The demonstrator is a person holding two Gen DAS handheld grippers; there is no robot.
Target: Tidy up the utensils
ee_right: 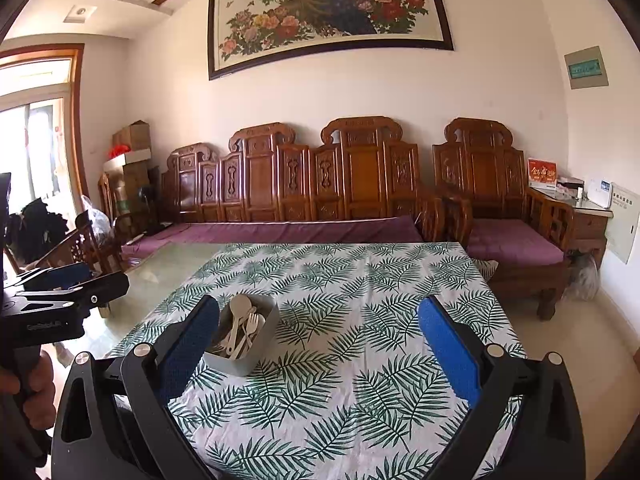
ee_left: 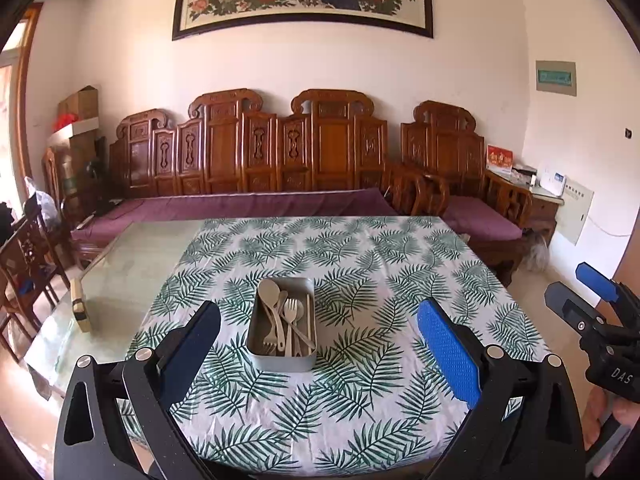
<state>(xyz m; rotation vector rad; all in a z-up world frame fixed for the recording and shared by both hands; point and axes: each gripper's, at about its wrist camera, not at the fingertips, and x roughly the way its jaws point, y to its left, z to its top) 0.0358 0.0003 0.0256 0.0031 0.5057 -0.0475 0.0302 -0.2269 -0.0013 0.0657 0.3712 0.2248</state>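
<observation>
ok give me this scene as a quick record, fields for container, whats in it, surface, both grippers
container: grey rectangular tin, open top, standing on the cloth
contents: pale utensils, at least a spoon and a fork, lying loosely piled; exact count unclear
surface: leaf-print tablecloth over part of a glass-topped table
left gripper: open, holding nothing, the tin in line between its fingers but further off
right gripper: open, holding nothing, the tin by its left finger
contact: neither gripper touches the tin
</observation>
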